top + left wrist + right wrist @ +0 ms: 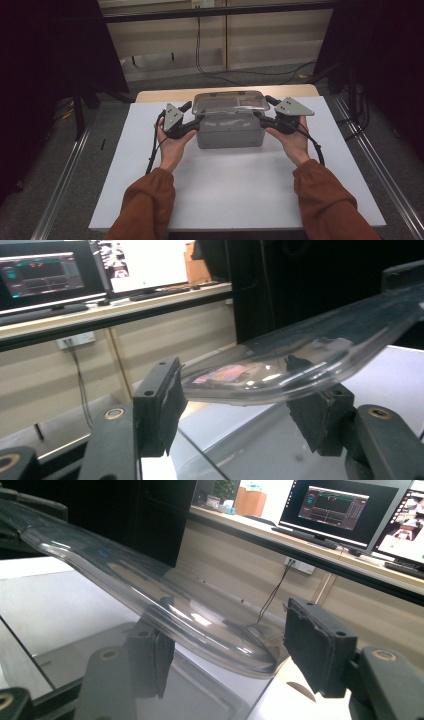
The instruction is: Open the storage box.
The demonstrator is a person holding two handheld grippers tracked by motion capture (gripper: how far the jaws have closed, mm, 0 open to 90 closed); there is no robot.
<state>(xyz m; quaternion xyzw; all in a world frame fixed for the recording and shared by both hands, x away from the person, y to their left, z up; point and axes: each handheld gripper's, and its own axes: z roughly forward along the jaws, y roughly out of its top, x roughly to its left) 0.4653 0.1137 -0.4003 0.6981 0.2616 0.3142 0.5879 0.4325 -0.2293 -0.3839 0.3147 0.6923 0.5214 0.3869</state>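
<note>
lid (pixel 230 102) sits atop box (pixel 230 134), table centre | left claw (pixel 196 121) at its 9 o'clock end, right claw (pixel 260 118) at 3, both spread around the rim, unclenched | I'd squeeze evenly, lift level

clear lid (pixel 231 101), grey box (pixel 230 134), white table (pixel 240 185)

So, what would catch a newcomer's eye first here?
Likely the clear lid at the middle of the white table, sitting over a grey box, with the left gripper and right gripper at its two ends. In the gripper views the lid's rim lies between open jaws. Lit monitors glow on the desk beyond.
</note>
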